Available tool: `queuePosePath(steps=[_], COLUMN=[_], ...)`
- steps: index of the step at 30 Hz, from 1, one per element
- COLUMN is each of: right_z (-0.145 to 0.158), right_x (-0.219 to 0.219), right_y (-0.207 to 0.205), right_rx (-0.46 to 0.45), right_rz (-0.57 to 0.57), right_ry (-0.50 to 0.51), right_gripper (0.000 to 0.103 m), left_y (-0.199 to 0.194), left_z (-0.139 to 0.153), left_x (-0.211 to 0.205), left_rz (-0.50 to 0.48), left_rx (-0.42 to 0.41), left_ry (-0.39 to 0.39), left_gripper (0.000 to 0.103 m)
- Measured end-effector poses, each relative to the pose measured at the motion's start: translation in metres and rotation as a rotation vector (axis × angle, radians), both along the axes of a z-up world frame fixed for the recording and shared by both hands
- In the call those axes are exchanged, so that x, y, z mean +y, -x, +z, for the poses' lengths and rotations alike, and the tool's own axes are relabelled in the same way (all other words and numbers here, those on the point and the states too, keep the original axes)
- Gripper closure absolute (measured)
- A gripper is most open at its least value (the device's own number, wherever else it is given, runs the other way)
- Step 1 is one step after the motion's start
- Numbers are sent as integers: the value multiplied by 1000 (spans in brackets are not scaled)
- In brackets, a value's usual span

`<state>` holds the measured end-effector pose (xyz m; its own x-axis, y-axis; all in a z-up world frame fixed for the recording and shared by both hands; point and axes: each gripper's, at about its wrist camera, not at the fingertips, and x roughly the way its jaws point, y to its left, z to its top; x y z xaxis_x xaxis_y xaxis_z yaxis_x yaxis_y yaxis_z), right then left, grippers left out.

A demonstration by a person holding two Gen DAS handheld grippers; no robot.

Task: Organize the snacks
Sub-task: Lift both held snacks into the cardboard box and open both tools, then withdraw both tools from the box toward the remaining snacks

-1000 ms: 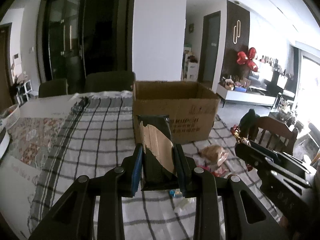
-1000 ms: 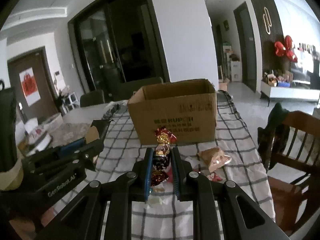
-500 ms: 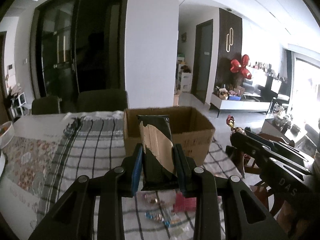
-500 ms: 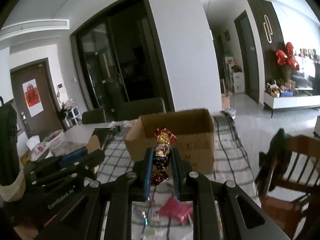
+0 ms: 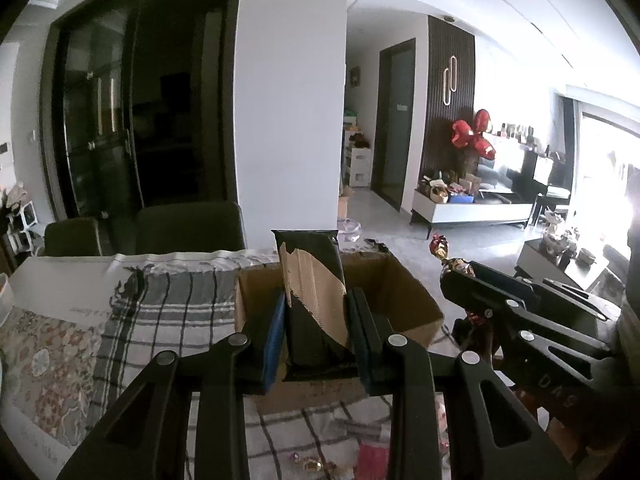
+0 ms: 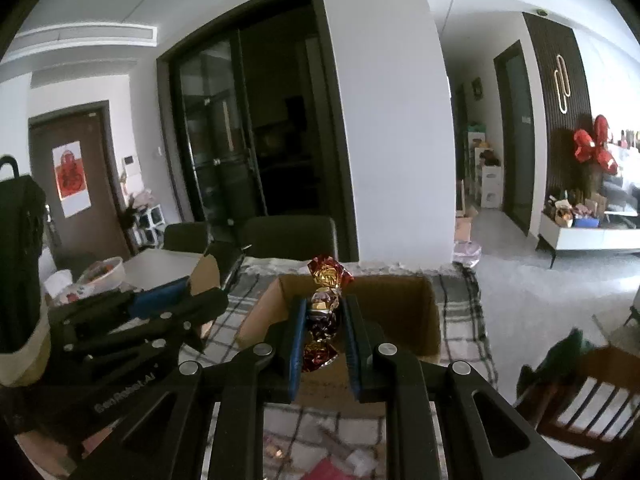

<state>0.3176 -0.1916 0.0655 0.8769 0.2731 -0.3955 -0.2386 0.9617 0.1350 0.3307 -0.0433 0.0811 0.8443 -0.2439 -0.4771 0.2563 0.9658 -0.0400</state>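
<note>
Two snacks carried over the cardboard box (image 5: 404, 292), neither dropped in yet.
Left gripper (image 5: 316, 332) fingers clamp a dark snack packet (image 5: 310, 280), right gripper (image 6: 323, 332) fingers a foil-wrapped candy (image 6: 325, 308); loose wrappers (image 6: 332, 464) remain on the worktop (image 5: 168, 308).

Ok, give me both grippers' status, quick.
Left gripper: shut on the dark snack packet.
Right gripper: shut on the foil-wrapped candy.

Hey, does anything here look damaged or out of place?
Yes. The dark packet held in the left tool has its front torn, baring tan ridged card. Loose snacks lie scattered on the checked cloth in front of the box.
</note>
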Motion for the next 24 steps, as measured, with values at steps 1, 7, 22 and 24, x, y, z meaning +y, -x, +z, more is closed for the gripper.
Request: queuePosePath(steps=[1, 7, 22, 24], right_z=[0, -10, -30, -29], right_x=[0, -7, -20, -21], right_y=[-5, -42, -65, -59], right_rx=[4, 63, 124, 118], right_rz=[-1, -10, -91, -87], right_ry=[0, 8, 43, 37], right_gripper=[84, 84, 58, 58], left_y=[-7, -45, -63, -55], left_z=[0, -14, -25, -24], left_x=[-1, -7, -9, -7], left_rz=[-4, -28, 1, 5], left_rx=[12, 104, 154, 138], left_ry=[1, 9, -17, -28], left_gripper=[72, 72, 41, 40])
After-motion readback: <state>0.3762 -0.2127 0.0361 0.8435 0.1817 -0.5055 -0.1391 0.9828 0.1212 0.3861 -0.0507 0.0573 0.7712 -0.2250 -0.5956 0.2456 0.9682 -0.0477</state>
